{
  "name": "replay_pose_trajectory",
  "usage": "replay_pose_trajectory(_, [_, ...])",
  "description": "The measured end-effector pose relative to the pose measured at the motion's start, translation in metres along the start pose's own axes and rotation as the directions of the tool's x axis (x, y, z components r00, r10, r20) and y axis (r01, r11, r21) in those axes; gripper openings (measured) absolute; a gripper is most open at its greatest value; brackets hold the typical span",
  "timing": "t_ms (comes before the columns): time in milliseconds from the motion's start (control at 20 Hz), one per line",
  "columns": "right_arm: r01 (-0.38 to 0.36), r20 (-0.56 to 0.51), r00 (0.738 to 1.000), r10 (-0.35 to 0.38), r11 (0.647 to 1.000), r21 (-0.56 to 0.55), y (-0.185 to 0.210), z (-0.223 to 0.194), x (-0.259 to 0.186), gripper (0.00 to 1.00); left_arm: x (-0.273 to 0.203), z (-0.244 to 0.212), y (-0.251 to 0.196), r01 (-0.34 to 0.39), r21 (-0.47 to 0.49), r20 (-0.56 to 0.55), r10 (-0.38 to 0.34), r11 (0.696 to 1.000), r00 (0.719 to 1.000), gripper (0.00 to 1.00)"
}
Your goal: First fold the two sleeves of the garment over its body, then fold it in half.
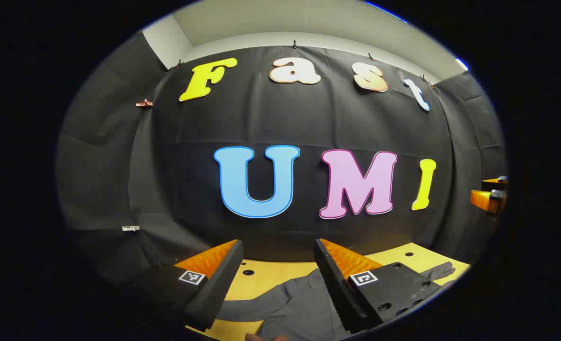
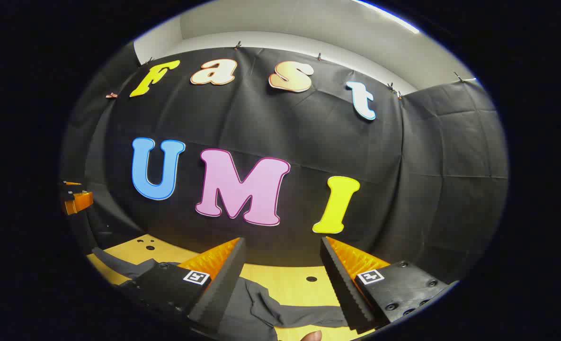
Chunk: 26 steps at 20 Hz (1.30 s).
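Note:
A dark grey garment (image 1: pixel 289 305) lies spread on the yellow table (image 1: pixel 266 272), low in the left gripper view. One sleeve (image 1: pixel 439 271) reaches toward the table's right edge. My left gripper (image 1: pixel 278 251) hangs above the garment, open and holding nothing. In the right gripper view the same garment (image 2: pixel 261 312) lies under my right gripper (image 2: pixel 282 248), whose jaws stand wide apart and hold nothing. A sleeve (image 2: pixel 119 265) runs off to the left on the table (image 2: pixel 289 284). At the right edge of the left gripper view is the right gripper (image 1: pixel 488 196), and the left gripper (image 2: pixel 74 199) shows at the left edge of the right gripper view.
The booth's black cloth wall (image 1: pixel 280 123) stands close behind the table. Small round holes (image 2: pixel 311 279) dot the yellow tabletop. A fingertip (image 2: pixel 311 336) peeks in at the bottom of the right gripper view.

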State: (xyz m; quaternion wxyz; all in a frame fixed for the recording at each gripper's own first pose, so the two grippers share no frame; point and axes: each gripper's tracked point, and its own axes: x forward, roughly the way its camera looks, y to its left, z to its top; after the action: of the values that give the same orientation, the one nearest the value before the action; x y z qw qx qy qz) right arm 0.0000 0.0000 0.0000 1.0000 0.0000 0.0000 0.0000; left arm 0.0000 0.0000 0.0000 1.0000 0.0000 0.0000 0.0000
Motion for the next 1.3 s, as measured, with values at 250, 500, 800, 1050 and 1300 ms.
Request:
replay_pose_trajectory(250, [-0.003,0.005,1.000,0.003,1.000,0.019,-0.007,-0.001,0.007,0.97,0.007,0.002,-0.016,0.010,0.017,-0.004,-0.010,1.000,1.000,0.95])
replay_pose_trajectory(500, [-0.004,0.004,1.000,0.004,1.000,0.027,-0.012,-0.004,0.015,0.97,0.010,0.003,-0.029,0.027,0.048,0.000,-0.027,0.998,1.000,0.95])
replay_pose_trajectory(800, [-0.008,0.003,1.000,0.008,1.000,0.030,-0.017,-0.009,0.022,0.97,0.012,0.003,-0.038,0.041,0.070,-0.004,-0.041,0.997,0.999,0.95])
replay_pose_trajectory(1050, [0.023,-0.115,0.993,-0.021,1.000,0.018,-0.054,-0.057,0.037,0.97,0.012,0.005,-0.047,0.052,0.095,-0.002,-0.052,0.994,0.999,0.95])
replay_pose_trajectory(1300, [0.061,-0.270,0.961,-0.060,0.998,-0.007,-0.107,-0.137,0.058,0.97,0.009,-0.004,-0.060,0.064,0.101,-0.033,-0.061,0.993,0.998,0.95])
